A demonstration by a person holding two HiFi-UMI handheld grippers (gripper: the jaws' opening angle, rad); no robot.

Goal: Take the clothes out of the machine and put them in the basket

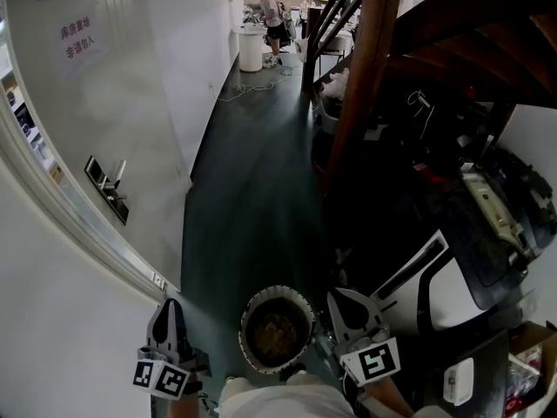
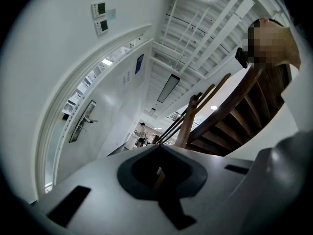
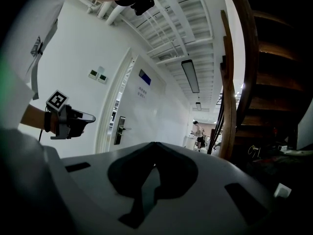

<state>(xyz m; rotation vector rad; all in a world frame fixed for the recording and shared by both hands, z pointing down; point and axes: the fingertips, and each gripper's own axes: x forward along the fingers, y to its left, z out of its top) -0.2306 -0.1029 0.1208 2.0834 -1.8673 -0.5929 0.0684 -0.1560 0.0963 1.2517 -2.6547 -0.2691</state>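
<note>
Basket, round with a pale rim [image 1: 277, 290], sits on the dark floor [image 1: 252, 190] at lower centre, brownish cloth [image 1: 277, 331] inside. Left gripper [image 1: 168, 307] and right gripper [image 1: 338, 299] flank it, both pressed together on nothing.

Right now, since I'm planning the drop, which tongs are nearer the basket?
The right tongs: they sit just beside the basket at its right rim, while the left tongs stand farther off, across a strip of dark floor.

Basket [image 1: 261, 299], seemingly holding clothes [image 1: 277, 331], on floor [image 1: 252, 190].
</note>
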